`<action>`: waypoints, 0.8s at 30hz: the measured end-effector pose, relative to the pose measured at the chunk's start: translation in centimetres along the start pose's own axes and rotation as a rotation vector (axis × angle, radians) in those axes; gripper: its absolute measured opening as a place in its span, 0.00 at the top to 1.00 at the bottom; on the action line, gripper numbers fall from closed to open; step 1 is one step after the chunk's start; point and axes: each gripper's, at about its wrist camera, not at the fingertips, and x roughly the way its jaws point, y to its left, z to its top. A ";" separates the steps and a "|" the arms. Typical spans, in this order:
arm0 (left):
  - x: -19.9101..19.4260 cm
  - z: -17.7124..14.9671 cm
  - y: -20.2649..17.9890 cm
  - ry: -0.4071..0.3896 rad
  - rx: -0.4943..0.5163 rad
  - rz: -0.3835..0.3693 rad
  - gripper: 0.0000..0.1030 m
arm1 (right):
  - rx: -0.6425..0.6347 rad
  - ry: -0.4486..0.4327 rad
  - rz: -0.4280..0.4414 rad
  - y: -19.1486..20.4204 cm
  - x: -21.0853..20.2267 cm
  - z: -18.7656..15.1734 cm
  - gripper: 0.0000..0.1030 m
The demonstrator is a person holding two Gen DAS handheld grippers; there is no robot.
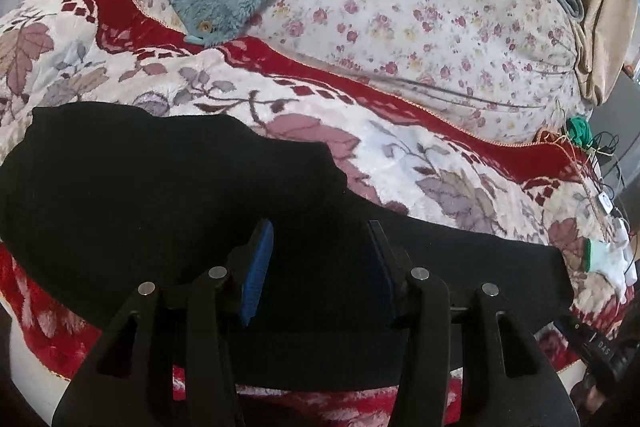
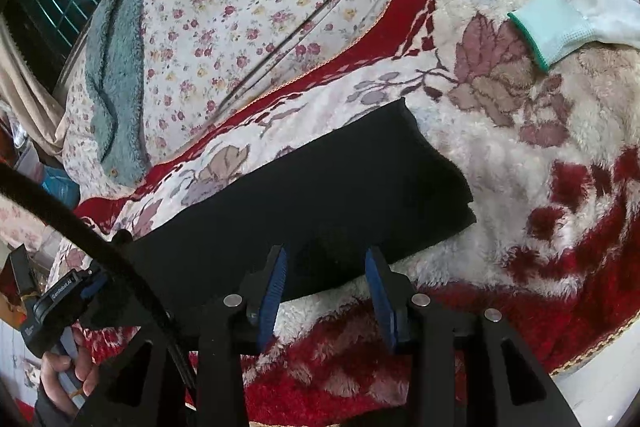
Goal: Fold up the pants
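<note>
The black pants (image 2: pixel 320 195) lie folded into a long flat band. They rest on a red-and-cream floral blanket (image 2: pixel 520 155).

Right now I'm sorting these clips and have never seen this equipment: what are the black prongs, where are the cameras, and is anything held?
Each picture comes from a camera mounted on a hand-held two-finger gripper, looking along its fingers. The left wrist view shows the left gripper, the right wrist view the right gripper. Both stand open with blue pads, holding nothing. Black pants lie folded lengthwise on a red and cream floral blanket. A white glove lies further right. In the right view's lower left corner, the person's hand grips the other tool.
</note>
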 end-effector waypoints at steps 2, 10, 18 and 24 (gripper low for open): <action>0.1 0.0 0.0 0.003 -0.002 -0.001 0.55 | 0.002 0.005 0.005 0.0 0.1 0.0 0.61; 0.3 0.1 0.1 0.006 -0.013 -0.013 0.55 | 0.000 0.019 0.007 0.2 0.4 0.0 0.61; 0.3 0.2 0.1 0.004 -0.017 -0.018 0.55 | 0.002 0.024 0.018 0.1 0.6 0.0 0.60; 0.3 0.3 0.2 0.000 -0.017 -0.029 0.55 | 0.005 0.022 0.024 0.0 0.6 0.0 0.60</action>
